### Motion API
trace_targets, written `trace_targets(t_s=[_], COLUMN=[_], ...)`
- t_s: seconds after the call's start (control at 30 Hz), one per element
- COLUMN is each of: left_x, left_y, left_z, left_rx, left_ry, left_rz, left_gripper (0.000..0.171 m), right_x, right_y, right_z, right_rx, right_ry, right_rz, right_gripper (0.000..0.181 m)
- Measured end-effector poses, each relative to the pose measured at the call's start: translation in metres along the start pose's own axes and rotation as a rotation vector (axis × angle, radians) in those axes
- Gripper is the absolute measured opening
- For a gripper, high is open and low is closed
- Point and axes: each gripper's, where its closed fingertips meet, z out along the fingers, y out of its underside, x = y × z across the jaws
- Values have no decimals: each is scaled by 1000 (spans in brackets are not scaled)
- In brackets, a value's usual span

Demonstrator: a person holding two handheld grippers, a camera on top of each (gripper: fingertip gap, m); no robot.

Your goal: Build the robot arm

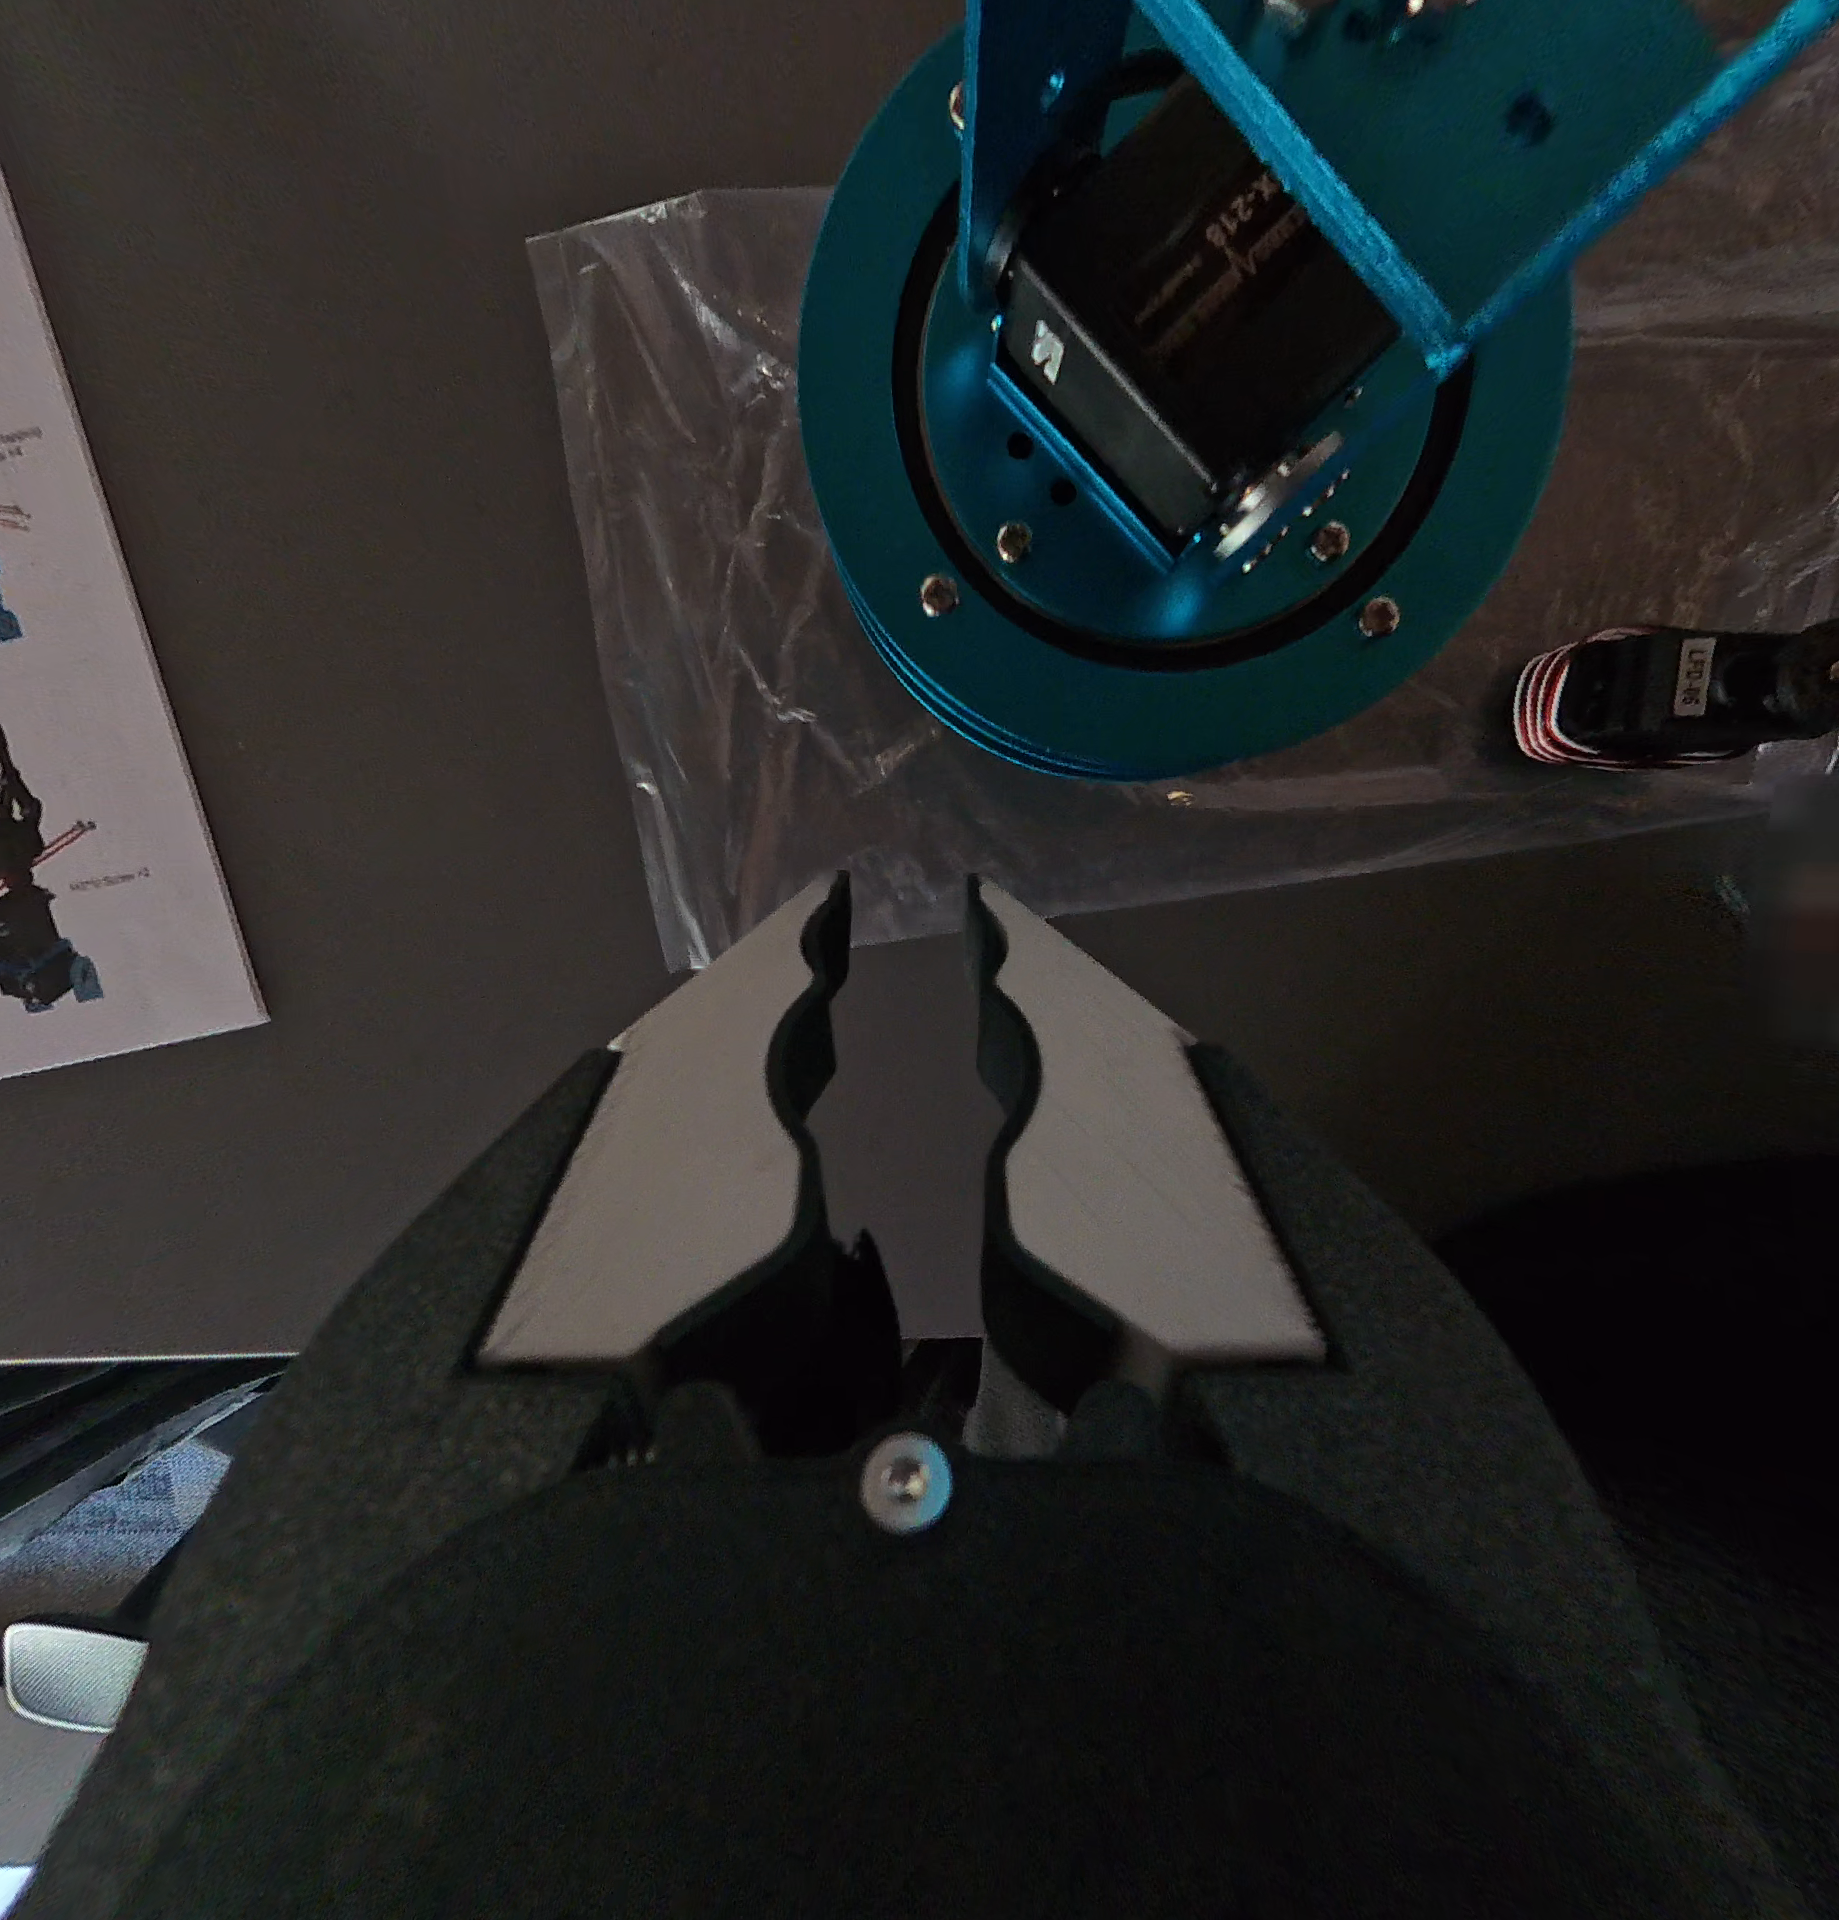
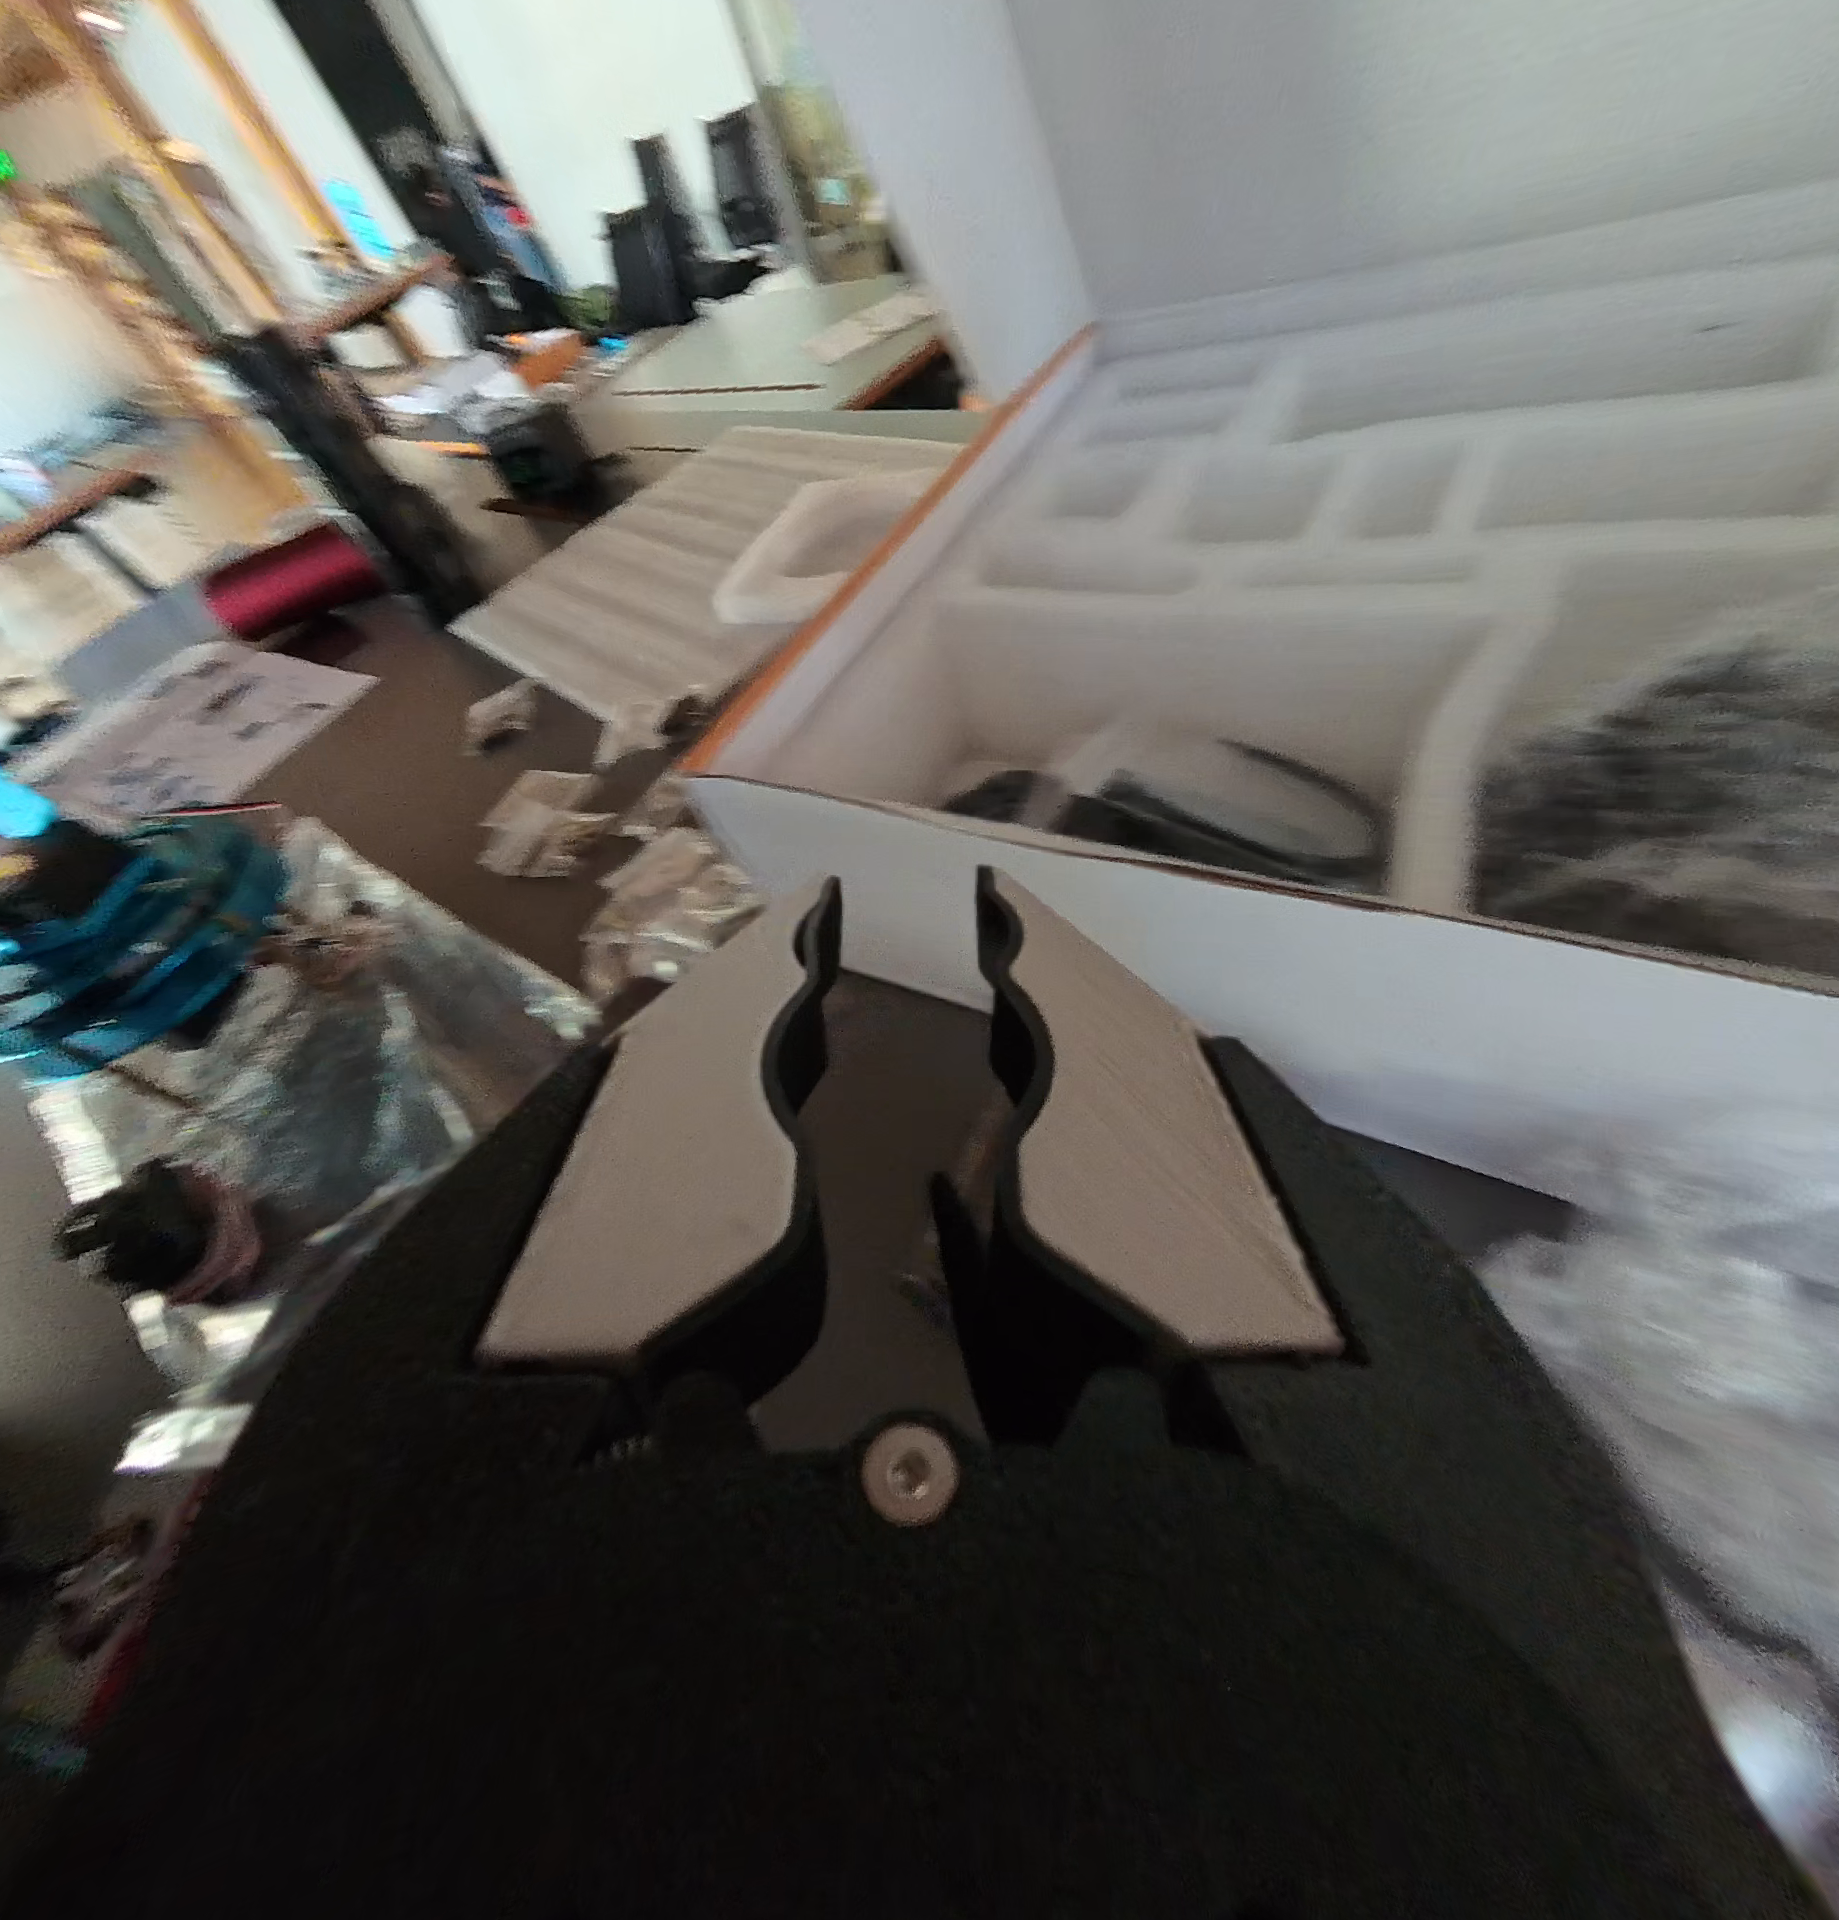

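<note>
Blue base: round blue metal turntable base (image 1: 1185, 665) carrying a black servo block (image 1: 1195, 343) between blue brackets, standing on a clear plastic bag (image 1: 707, 582), far and to the right of the left gripper.
Left gripper (image 1: 907, 894): narrowly parted, holding nothing, tips at the bag's near edge.
Manual: printed instruction sheet (image 1: 73, 665), far left.
Right gripper (image 2: 907, 894): narrowly parted, holding nothing, near a white foam-lined box (image 2: 1102, 935).
Loose servo: small black servo with striped wires (image 1: 1642, 696), right.
</note>
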Motion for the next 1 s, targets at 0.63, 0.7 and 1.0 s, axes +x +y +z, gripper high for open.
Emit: trace_targets(t_s=[0.63, 0.7, 1.0], left_x=[-3, -1, 4], left_y=[-1, -1, -1], left_z=[-6, -7, -8], left_rx=[79, 84, 97], left_ry=[23, 26, 28], left_rz=[-24, -26, -13], left_gripper=[21, 21, 21], right_x=[120, 97, 64], right_y=[-48, -52, -54], right_z=[-10, 1, 20], right_rx=[-142, -135, -153], right_ry=[466, 430, 382], right_rz=[-132, -201, -272], right_gripper=[3, 2, 1])
